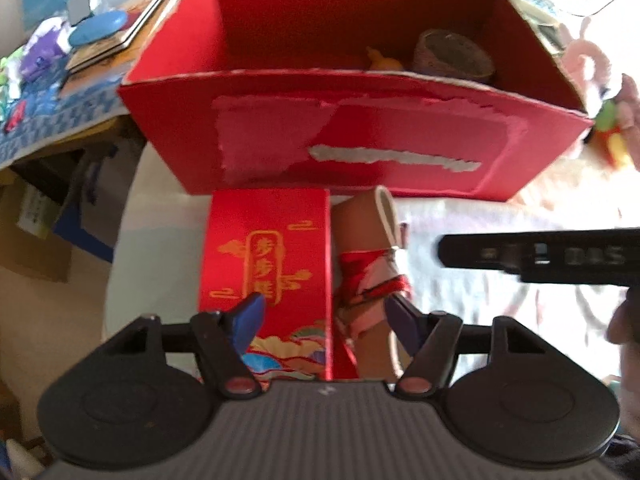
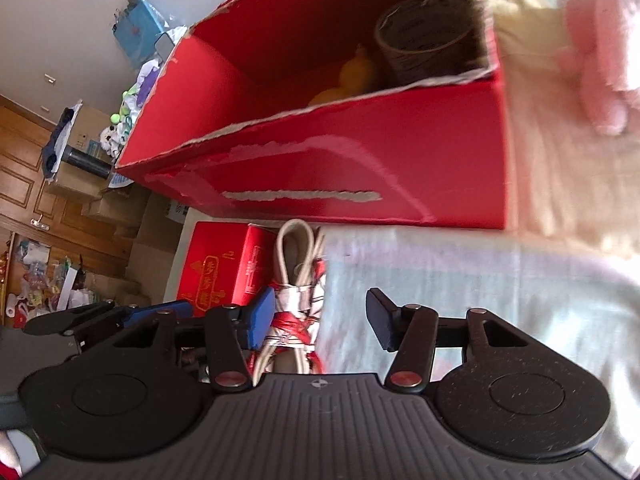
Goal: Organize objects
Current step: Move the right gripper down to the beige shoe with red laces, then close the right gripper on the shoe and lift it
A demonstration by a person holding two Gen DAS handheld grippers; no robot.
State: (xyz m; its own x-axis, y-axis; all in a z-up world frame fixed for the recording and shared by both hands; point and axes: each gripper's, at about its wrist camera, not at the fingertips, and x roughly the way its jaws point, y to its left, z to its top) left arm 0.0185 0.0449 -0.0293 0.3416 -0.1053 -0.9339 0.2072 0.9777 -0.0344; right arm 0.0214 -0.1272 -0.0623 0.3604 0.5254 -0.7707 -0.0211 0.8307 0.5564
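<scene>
Open carton (image 1: 360, 148): red, with pale pink torn patches and a grey-white strip on its front. Small box (image 1: 266, 264): red, gold characters and cloud motifs, multicoloured waves at its base. Roll (image 1: 452, 54) inside the carton: grey-beige. Left tool (image 1: 324, 312) fingertips (image 1: 250, 312): blue.

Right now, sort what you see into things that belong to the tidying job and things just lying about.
Belong to the job:
- big red box, open-topped
- tape roll and yellow toy inside it
- small red carton
- bag with rope handles
- left gripper, right gripper

Lying about:
- pink plush
- blue disc
- purple toy
</scene>
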